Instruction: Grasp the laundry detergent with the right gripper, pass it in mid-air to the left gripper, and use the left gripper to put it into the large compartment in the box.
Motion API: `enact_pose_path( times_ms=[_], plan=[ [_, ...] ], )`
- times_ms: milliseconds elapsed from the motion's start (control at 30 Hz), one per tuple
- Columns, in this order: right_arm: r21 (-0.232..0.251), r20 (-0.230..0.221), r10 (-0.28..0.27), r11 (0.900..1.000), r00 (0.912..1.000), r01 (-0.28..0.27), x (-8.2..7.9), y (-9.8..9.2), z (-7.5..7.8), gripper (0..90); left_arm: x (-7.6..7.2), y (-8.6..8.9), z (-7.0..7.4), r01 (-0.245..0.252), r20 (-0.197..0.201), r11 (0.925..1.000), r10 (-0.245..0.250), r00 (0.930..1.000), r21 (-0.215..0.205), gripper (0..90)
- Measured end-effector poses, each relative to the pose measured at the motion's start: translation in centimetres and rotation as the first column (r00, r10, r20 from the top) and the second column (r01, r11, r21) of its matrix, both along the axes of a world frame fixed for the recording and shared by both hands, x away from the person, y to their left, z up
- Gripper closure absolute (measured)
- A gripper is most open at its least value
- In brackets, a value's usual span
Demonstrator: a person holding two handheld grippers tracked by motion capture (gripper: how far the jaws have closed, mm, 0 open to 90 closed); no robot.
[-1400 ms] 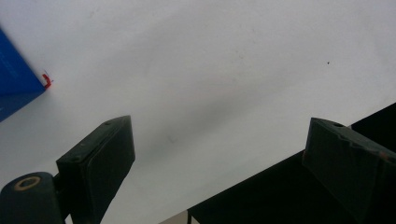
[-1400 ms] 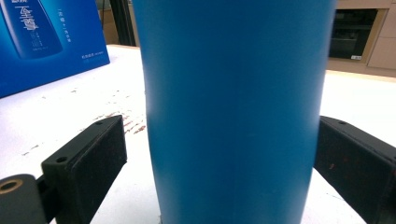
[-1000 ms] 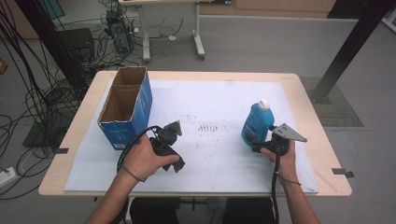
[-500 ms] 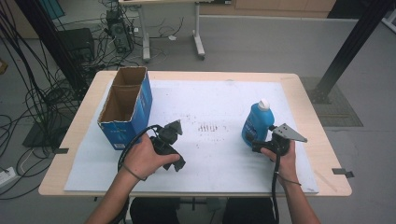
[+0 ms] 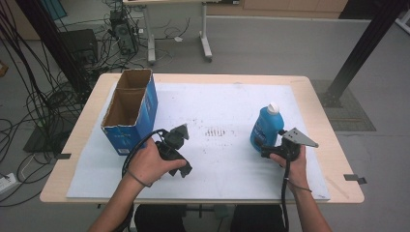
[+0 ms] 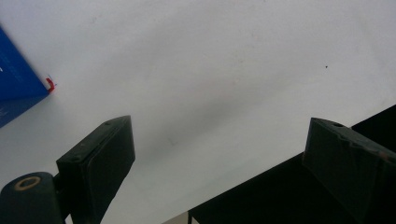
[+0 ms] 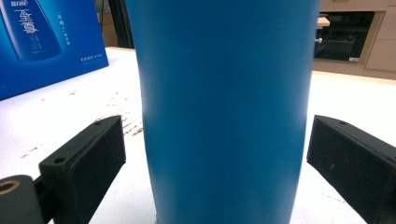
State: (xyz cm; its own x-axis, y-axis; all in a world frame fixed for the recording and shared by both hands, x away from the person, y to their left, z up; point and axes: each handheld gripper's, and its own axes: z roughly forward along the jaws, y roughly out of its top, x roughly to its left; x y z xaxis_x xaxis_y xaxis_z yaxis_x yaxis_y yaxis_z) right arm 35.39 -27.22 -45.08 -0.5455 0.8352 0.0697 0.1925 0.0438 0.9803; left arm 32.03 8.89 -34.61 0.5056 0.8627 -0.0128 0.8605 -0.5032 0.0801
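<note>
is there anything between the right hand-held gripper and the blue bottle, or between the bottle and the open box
Nothing visible. The right hand-held gripper has its jaws open on either side of the blue bottle, with clear gaps and nothing between. From the bottle to the open box, only the bare white mat lies between; the left hand-held gripper sits nearer the person.

Grey floor (image 5: 270, 43); tangled black cables (image 5: 34, 96) at left; white-legged desk (image 5: 205, 34) behind; black diagonal post (image 5: 362, 48) at right
</note>
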Motion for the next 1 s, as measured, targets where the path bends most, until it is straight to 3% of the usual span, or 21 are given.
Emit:
enact_pose_path(
  times_ms=[1000],
  plan=[
    [0.007, -0.002, -0.002, 1.0, 1.0, 0.002, 0.02, 0.01, -0.04, 5.1, -0.06, -0.11, -0.06, 0.002, -0.002, 1.0, -0.002, 1.0, 0.001, 9.3]
  ],
)
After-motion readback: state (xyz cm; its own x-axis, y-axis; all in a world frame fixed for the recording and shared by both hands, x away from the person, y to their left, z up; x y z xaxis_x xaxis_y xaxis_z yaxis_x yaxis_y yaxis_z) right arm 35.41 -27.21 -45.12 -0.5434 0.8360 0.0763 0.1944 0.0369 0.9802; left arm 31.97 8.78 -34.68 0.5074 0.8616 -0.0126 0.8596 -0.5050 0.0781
